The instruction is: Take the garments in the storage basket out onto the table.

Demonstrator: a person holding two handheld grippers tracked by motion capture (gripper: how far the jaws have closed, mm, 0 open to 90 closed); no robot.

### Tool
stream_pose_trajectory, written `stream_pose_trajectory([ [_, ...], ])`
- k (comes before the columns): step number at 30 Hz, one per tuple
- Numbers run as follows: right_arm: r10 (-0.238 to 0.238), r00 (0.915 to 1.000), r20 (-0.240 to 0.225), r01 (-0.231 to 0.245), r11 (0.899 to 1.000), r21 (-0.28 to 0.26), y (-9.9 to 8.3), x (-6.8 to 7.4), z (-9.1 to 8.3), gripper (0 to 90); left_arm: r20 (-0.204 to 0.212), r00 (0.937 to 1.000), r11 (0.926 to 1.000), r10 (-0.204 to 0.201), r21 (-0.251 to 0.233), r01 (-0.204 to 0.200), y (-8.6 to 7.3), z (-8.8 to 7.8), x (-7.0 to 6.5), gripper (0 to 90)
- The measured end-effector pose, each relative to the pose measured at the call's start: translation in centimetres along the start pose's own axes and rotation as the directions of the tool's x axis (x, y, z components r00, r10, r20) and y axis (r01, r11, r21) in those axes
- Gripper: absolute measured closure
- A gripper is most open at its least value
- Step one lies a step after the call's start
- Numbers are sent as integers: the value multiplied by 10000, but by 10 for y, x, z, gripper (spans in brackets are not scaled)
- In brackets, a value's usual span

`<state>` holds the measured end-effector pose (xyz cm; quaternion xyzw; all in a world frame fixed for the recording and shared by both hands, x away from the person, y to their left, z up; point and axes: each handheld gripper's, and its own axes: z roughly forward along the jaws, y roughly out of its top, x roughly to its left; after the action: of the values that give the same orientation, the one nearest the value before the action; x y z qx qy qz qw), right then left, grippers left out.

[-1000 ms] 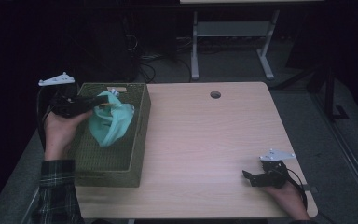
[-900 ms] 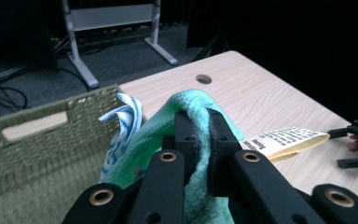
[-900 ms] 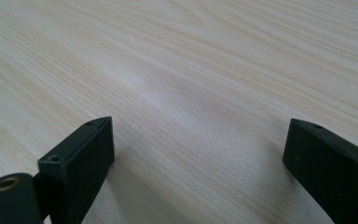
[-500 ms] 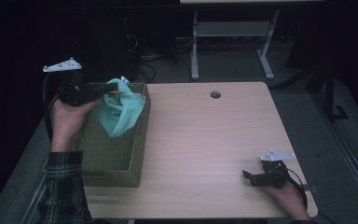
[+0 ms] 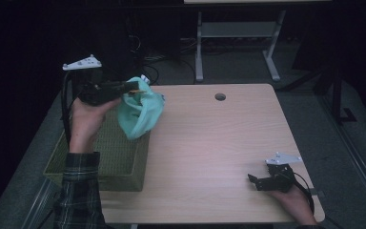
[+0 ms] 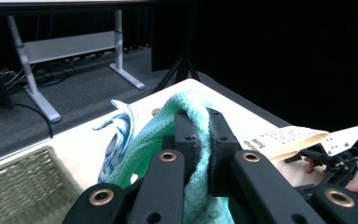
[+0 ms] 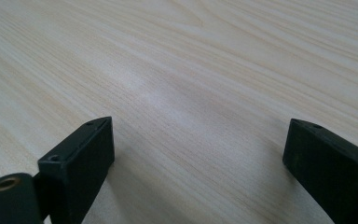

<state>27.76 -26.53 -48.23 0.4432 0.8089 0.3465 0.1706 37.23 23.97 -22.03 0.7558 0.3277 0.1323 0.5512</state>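
Two grippers | left gripper [image 5: 132,89] clamps teal cloth [image 5: 140,114] | right gripper [image 5: 259,181] agape

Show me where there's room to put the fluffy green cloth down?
The light wooden table is bare between the woven green basket and the right gripper. It is crowded at the basket's far end, where the left gripper holds the mint-green cloth.

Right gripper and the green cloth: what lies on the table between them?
Nothing: in the high view, bare wooden table stretches from the right gripper to the green cloth held by the left gripper.
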Motion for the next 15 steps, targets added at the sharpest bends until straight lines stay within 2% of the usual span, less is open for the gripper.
stream_pose_trajectory([
  [15, -3, 10000, 0, 3, 10000, 0, 0, 0, 0, 83, 786, 9967, 9998, 182, 100, -190, -1, 33, -21, 849],
])
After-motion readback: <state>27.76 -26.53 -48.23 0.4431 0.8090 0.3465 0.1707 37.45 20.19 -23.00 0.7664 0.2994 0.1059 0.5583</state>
